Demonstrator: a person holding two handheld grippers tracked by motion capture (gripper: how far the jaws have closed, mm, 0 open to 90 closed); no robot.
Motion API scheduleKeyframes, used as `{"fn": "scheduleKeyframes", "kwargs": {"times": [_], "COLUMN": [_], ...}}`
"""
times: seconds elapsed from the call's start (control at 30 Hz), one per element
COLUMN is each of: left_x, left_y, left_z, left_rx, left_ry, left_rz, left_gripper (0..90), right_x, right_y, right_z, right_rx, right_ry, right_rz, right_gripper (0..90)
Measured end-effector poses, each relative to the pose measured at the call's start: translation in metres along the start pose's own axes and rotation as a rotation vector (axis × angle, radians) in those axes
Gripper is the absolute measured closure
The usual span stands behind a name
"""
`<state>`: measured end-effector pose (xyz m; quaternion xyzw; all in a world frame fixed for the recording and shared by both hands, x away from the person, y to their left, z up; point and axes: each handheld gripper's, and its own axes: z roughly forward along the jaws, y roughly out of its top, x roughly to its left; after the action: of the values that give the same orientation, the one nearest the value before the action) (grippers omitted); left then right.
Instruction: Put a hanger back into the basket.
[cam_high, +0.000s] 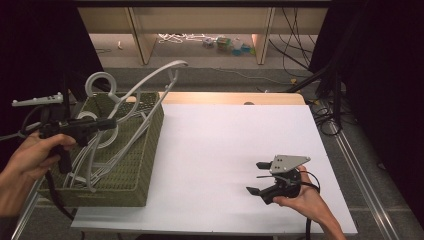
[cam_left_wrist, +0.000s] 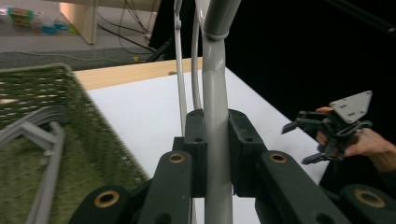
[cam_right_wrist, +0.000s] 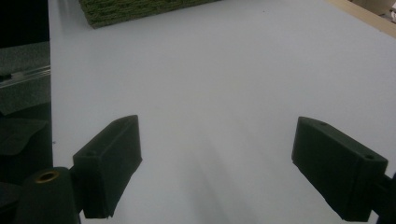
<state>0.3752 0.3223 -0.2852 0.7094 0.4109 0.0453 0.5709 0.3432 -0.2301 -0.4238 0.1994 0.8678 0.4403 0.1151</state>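
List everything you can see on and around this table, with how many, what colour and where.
held hanger: one, grey, clamped in the left gripper, lifted above the basket
other hangers: several, exact count unclear, grey, lying in the basket
basket: one, green woven, left side of the table
table: one, white top with a wooden far edge
cables: white tangle on the floor beyond the table
left gripper: one, black, shut on the held hanger, over the basket
right gripper: one, black with a grey plate, jaws wide apart, low over the table's near right part
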Motion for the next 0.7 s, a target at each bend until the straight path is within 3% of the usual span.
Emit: {"fn": "scheduleKeyframes", "kwargs": {"times": [0.57, 0.7], "left_x": [0.054, 0.068], "left_y": [0.002, -0.001], "left_z": [-0.014, -0.018], "left_rx": [0.02, 0.027], "left_ry": [0.076, 0.123], "left_rz": [-0.016, -0.022], "left_gripper": [79.4, 79.4], "right_x": [0.001, 0.0], "right_y": [0.0, 0.0], "right_z": [0.001, 0.0], "right_rx": [0.001, -0.001], "right_ry": [0.004, 0.003], "right_rz": [0.001, 0.0], "right_gripper": [16.5, 16.6]}}
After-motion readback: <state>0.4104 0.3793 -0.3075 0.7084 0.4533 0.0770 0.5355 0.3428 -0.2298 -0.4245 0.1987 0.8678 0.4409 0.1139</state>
